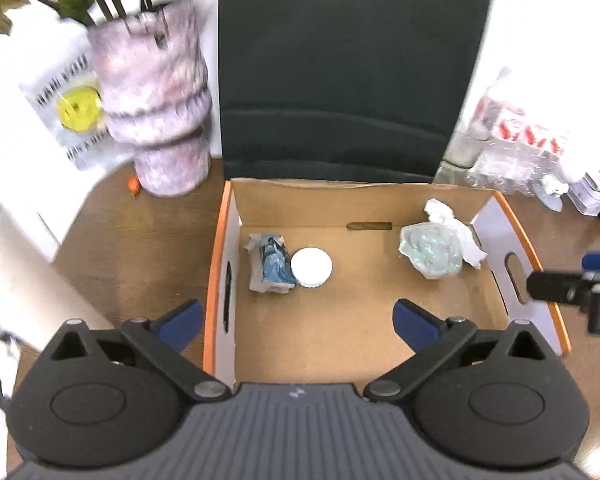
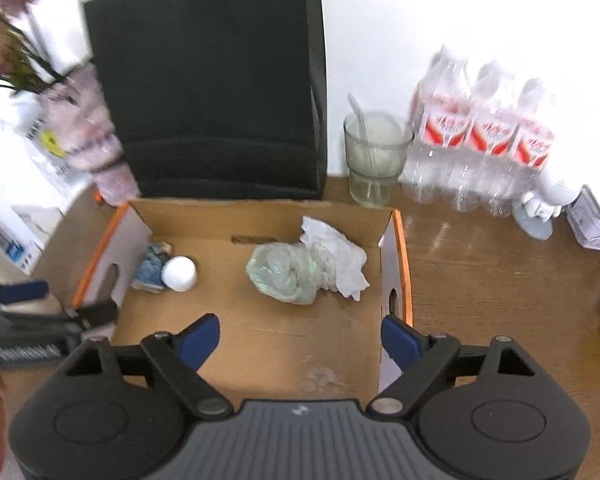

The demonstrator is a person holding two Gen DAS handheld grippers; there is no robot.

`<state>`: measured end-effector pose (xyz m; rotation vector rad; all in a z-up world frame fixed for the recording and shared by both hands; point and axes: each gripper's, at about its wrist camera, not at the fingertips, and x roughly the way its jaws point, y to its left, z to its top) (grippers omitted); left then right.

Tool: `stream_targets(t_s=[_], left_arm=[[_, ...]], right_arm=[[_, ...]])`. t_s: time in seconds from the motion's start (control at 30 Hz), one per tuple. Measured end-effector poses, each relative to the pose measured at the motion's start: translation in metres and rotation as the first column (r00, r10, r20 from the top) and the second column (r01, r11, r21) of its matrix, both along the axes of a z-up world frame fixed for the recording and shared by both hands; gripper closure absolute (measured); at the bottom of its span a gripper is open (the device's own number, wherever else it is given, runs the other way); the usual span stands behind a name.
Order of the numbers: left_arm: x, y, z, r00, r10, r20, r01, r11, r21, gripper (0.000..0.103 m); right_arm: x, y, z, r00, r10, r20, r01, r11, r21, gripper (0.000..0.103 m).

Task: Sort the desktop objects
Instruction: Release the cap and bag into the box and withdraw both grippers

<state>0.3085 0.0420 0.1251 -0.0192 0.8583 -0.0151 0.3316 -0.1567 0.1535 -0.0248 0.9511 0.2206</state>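
Desk | vase blurred | left claw cut off

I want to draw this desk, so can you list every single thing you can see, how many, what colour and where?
cardboard box: 1, brown with orange edges, middle of desk
crumpled tissue: 1, white, right side inside box
scrunched plastic bag: 1, pale green, touching the tissue
blue wrapper: 1, blue and white, left side inside box
round lid: 1, white, beside the wrapper
vase of flowers: 1, pink marbled, left of box
black panel: 1, behind box
glass: 1, clear, right of the panel
water bottles: 3 seen, clear with red labels, back right
desk: 1, brown wood
left hand-held gripper: 1, black with blue pads, open over box
right hand-held gripper: 1, same colours, open over box
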Motion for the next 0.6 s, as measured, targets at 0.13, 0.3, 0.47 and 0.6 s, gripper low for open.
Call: stream_targets(t_s=[0.13, 0.3, 0.47, 0.6], left_arm=[[-0.067, -0.013, 0.010, 0.950, -0.023, 0.312, 0.001, 0.998, 0.071, 0.000], [-0.112, -0.026, 0.010, 0.901, -0.078, 0.427, 0.039, 0.994, 0.098, 0.000], [-0.134, -0.027, 0.012, 0.886, -0.047, 0.461, 0.019, 0.998, 0.065, 0.000], [-0.164, -0.026, 0.011, 0.893, -0.026, 0.450, 0.002, 0.998, 0.055, 0.000]], right_arm=[[-0.053, 0.000, 0.008, 0.965, 0.025, 0.261, -0.028, 1.000, 0.010, 0.014], [-0.109, -0.010, -0.007, 0.875, 0.028, 0.483, -0.086, 0.992, 0.097, 0.000], [-0.119, -0.017, -0.015, 0.890, -0.002, 0.456, -0.071, 0.987, 0.141, 0.000], [-0.141, -0.021, -0.015, 0.884, -0.016, 0.467, -0.053, 0.990, 0.134, 0.000]])
